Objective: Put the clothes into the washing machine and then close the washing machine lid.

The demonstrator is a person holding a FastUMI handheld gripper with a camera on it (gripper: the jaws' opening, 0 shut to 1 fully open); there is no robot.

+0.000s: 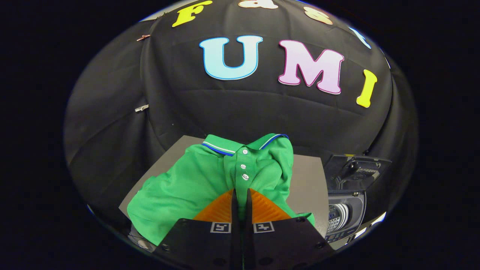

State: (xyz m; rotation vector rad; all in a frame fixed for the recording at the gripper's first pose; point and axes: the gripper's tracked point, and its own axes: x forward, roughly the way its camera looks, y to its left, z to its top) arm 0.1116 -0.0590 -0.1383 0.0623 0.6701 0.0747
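Green knit polo shirt [195, 183] of soft pique-like cloth, with a ribbed collar edged in blue and white stripes and a placket of three small white buttons, spread rumpled across the flat grey bench [305, 180]. Collar toward the black cloth wall, hem toward the tongs, so long axis of the shirt running roughly along the line of the fingers, placket nearly straight ahead of them. Tongs [240, 195] closed to a thin slit, ribbed finger pads pressed on a pinched fold of the shirt just below the lowest button (cloth bunched and lifted there into a ridge). One sleeve lying flat to the left of the placket; right side of the shirt folded up in deeper creases. Right of the shirt, past a bare strip of bench, small dark-grey top-loading washing machine [347, 212], boxy hard plastic, its hinged lid [356, 170] standing upright and open, a perforated metal drum visible in the mouth.
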